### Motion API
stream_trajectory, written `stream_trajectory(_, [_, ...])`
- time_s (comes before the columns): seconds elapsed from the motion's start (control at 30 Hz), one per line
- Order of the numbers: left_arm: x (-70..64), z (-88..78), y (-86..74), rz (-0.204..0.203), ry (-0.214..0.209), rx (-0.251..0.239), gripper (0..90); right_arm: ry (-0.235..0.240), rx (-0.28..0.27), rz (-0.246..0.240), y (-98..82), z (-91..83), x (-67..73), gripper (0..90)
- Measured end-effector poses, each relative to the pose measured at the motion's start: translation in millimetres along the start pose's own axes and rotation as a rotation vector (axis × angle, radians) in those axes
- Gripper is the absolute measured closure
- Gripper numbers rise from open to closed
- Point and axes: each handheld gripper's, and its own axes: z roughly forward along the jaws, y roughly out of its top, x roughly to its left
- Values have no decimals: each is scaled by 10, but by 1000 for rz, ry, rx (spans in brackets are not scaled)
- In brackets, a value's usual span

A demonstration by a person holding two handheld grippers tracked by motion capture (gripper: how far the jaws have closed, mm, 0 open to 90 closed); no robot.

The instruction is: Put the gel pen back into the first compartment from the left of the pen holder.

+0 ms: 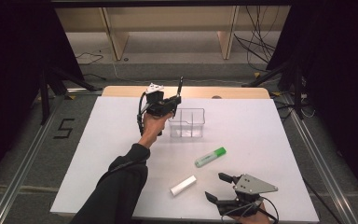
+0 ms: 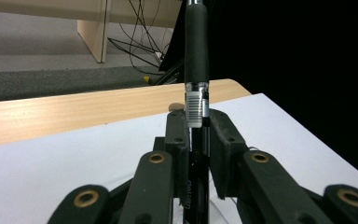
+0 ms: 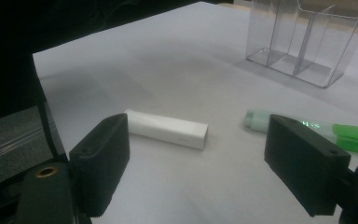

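1. High view, far left: your left sleeve and forearm (image 1: 121,182) reach up across the white table top (image 1: 98,140), and your left hand (image 1: 151,125) grips the left gripper (image 1: 173,103) raised near the back of the table.
2. Your left gripper is pinching a black pen with a rubber grip and a barcode label (image 2: 196,88); in the left gripper view the jaws press on either side of its barrel and the pen stands upright between them, its grip end rising above the jaw tips.
3. Just right of that gripper in the high view sits the clear plastic divided organiser box (image 1: 187,122), standing upright. The pen is held above its left side, not yet inside any compartment.
4. Nearer you, a white rectangular block (image 1: 183,185) lies flat on the table.
5. Up and right of it, a green-capped highlighter (image 1: 210,157) lies diagonally, apart from the block.
6. Your right gripper (image 1: 216,186) rests at the front edge, its jaws spread wide with nothing between them; in the right gripper view the block and highlighter lie beyond the jaws.
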Motion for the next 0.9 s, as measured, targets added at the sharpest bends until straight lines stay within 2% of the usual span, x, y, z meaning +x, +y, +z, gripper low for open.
stream_trajectory(0.17, [17,13,-58,12,-2,-1,786,-1,2,-4,-3,1,0,231])
stream_trajectory(0.5, [43,13,-123,6,-11,5,785,2,8,-6,-7,8,3,234])
stream_trajectory(0.9, [30,-5,-187,18,-12,10,782,0,8,-8,-9,10,2,235])
